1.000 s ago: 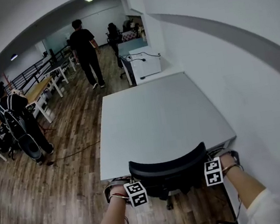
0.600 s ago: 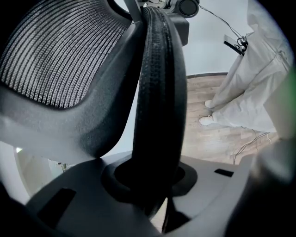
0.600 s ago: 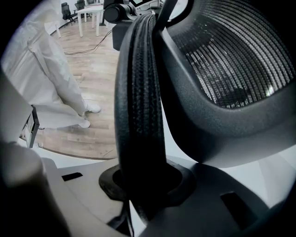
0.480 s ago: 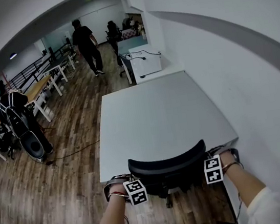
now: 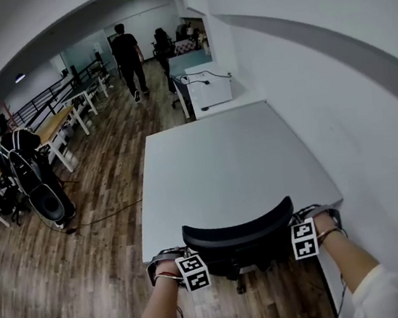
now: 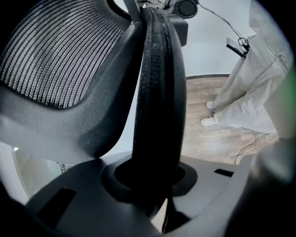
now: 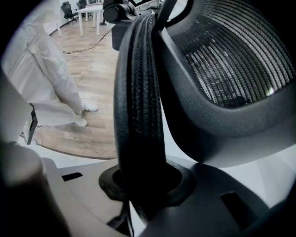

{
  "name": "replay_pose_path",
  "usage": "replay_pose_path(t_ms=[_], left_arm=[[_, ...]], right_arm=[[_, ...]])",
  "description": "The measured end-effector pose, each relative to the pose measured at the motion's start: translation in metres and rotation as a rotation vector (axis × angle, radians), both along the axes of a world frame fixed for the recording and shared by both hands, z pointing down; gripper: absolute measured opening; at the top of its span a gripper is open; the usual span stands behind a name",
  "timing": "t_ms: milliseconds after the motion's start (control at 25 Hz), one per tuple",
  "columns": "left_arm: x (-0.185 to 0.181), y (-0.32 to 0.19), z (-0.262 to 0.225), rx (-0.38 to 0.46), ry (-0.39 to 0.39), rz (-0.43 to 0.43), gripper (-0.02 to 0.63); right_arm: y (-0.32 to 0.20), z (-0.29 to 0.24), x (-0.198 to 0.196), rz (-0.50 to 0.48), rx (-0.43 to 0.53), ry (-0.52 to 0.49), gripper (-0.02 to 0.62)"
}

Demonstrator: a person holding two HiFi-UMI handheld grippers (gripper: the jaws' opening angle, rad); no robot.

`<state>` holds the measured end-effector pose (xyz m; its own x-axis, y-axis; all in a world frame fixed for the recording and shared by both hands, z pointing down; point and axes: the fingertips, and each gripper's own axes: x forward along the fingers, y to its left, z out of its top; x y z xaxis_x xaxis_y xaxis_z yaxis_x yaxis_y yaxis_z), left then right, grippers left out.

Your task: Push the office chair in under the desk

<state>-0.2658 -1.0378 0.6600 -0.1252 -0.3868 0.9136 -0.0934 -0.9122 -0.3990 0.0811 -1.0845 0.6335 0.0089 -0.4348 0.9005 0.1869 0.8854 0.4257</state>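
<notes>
A black office chair stands at the near edge of the grey desk (image 5: 222,166). Its curved backrest (image 5: 239,233) shows just in front of the desk edge, and the seat is hidden under the desktop. My left gripper (image 5: 178,259) is shut on the backrest's left rim, my right gripper (image 5: 307,222) on its right rim. In the left gripper view the padded black rim (image 6: 155,115) runs down into the left gripper (image 6: 148,183), with the mesh (image 6: 60,51) beside it. The right gripper view shows the same rim (image 7: 138,106) clamped in the right gripper (image 7: 145,183).
A white wall runs close along the desk's right side. Beyond the desk stand a white cabinet (image 5: 207,87) with cables and more chairs. On the wood floor to the left are tables (image 5: 62,126), a person with a backpack (image 5: 33,178) and a person walking (image 5: 128,54).
Both grippers and the chair backrest have edged slightly toward the desk, still gripped. The person at the back has walked farther away down the room.
</notes>
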Motion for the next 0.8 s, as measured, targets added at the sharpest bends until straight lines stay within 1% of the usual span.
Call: replay_pose_path(t_ms=[800], left_arm=[[0.0012,-0.0042,-0.0015,0.016,0.009,-0.006,0.084]], right_arm=[[-0.0058,0.0006,0.0005,-0.004,0.009,-0.007,0.098]])
